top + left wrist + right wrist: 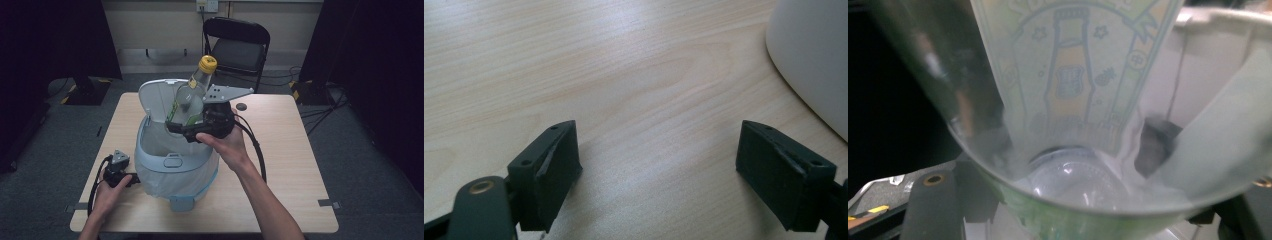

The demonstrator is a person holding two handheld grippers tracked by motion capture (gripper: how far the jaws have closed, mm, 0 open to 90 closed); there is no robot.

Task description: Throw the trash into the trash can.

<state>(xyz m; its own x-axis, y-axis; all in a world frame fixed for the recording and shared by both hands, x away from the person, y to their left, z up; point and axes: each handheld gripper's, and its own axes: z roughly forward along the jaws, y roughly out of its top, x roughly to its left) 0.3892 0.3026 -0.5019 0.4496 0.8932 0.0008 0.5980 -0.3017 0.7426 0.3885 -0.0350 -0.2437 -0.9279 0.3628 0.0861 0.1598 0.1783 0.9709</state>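
Setting: a light wooden counter [280,150] stood on a grey carpeted floor, with a black folding chair [239,42] behind its far edge.

Bin: a pale blue plastic waste bin lined with a white bag [172,165] sat on the near left part of the counter, its hinged lid [160,100] swung up and back, leaving the mouth uncovered.

Bottle: a clear glass bottle with a yellow cap and a green and yellow label [192,95] was held tilted above the bin's mouth, cap pointing up and away from the person, base lowest, in front of the raised lid.

Right gripper: the right gripper [200,125], a black tool with a grey three-cornered plate on top, was held in the person's right hand [225,142] over the bin, its jaws clamped on the lower body of the bottle. In the right gripper view the bottle [1068,110] loomed very close, its round base and printed label facing the camera.

Left gripper: the left gripper [131,179] rested low on the counter just beside the bin's left side, in the person's left hand [107,192]. In the left gripper view its jaws stood wide apart with bare wood between them, the left gripper [656,160] holding nothing, and the bin's white wall [814,55] curved in at the upper right.
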